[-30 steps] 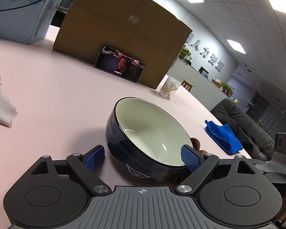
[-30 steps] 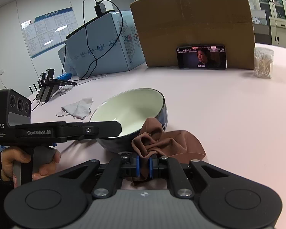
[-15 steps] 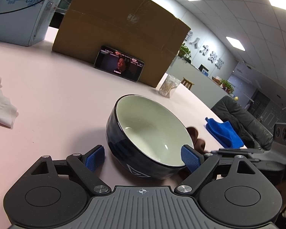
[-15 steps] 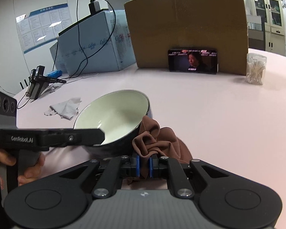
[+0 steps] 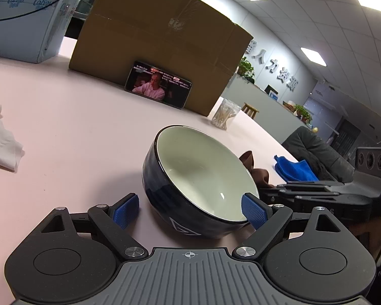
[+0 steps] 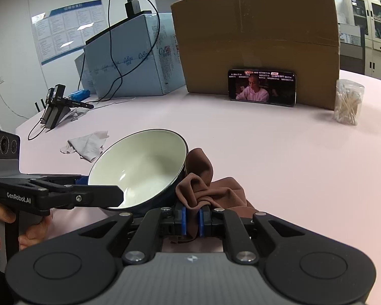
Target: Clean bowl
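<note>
Pink tabletop point(image 6: 279, 152) fills an office scene, and a cardboard box point(image 6: 254, 38) stands at its far side with a phone point(image 6: 262, 87) propped against its front. Nearer than the box, the bowl point(image 5: 198, 178) sits tilted, its cream inside facing the right gripper's side. The left gripper point(image 5: 190, 209) has its blue pads point(image 5: 125, 209) spread wide to either side of the bowl's near wall, neither visibly pressing on it. Just beside the bowl, on the side away from a crumpled white tissue point(image 6: 86, 143), the right gripper point(image 6: 192, 219) has its fingers pinched together on a brown cloth point(image 6: 203, 190) whose bunched folds touch the dark outer wall.

The step in hand appears to be bracing the bowl before wiping. To do it well, the left fingers should close on the rim or wall first so the bowl cannot skid, then the cloth should be lifted over the rim and swept around the glazed interior with light pressure.
</note>
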A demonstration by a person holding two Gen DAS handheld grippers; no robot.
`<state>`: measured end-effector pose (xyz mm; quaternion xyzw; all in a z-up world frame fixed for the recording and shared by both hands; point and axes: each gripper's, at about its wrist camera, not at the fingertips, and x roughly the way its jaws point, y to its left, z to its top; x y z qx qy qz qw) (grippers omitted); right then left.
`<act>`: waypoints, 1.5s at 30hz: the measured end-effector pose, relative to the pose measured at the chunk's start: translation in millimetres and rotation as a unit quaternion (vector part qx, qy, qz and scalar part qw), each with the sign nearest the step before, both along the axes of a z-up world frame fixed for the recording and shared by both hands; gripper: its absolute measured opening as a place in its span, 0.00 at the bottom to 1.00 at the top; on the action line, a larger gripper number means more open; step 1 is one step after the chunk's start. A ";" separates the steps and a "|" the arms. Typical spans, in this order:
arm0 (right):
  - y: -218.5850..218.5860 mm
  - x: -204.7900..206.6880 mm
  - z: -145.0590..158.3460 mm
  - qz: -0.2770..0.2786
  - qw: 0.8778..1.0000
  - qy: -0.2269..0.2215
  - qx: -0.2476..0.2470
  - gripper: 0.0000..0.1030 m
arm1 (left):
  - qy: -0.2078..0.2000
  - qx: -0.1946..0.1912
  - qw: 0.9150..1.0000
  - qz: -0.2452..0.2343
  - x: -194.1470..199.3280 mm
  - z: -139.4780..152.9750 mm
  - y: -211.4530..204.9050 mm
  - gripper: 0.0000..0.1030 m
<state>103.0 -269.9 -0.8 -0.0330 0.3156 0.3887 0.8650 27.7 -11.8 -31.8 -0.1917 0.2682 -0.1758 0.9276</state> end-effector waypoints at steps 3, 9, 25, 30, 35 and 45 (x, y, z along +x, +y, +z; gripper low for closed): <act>0.4 7.0 3.2 0.009 1.000 -0.004 0.001 0.12 | -0.001 0.002 1.000 0.000 -0.5 0.5 -0.9 0.87; -6.0 16.3 -1.0 0.030 0.999 0.006 0.024 0.11 | 0.000 0.004 1.000 0.000 -1.1 1.2 -1.4 0.88; -10.9 10.8 -14.2 0.084 0.995 0.028 0.037 0.12 | -0.001 0.041 0.999 0.008 6.0 12.9 4.5 0.88; -12.1 3.2 -12.6 0.103 0.993 0.027 0.048 0.12 | -0.003 0.037 0.999 0.001 7.8 11.7 4.4 0.88; -11.8 0.1 -13.3 0.119 0.991 0.030 0.055 0.12 | -0.001 0.036 0.999 -0.002 10.1 10.9 5.2 0.88; -12.7 -9.1 -10.2 0.165 0.983 0.026 0.076 0.12 | 0.001 0.030 0.999 -0.013 17.8 8.0 6.9 0.88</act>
